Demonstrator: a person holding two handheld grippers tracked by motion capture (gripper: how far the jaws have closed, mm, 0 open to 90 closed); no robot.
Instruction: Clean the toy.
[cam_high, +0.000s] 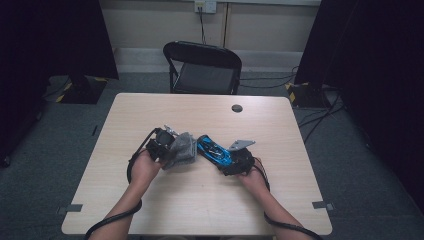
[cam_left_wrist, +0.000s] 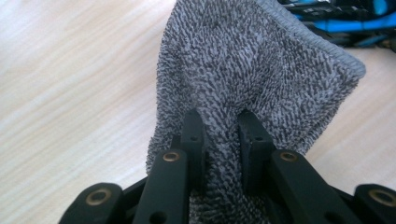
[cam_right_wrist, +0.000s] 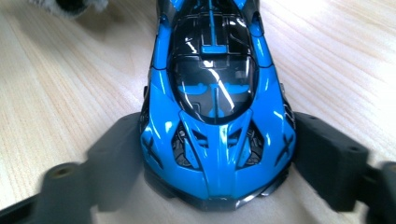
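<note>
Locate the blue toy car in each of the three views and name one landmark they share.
High view: the blue toy car lies mid-table, its near end between the right gripper fingers.
Left gripper view: a strip of the car at the top right corner, beyond the grey cloth.
Right gripper view: the car centre frame, clamped at its sides.
Shared landmark: the light wooden table.

Left tongs (cam_high: 172, 145) clamped tight, right tongs (cam_high: 227, 159) clamped wider; both forearms converge mid-table.
</note>
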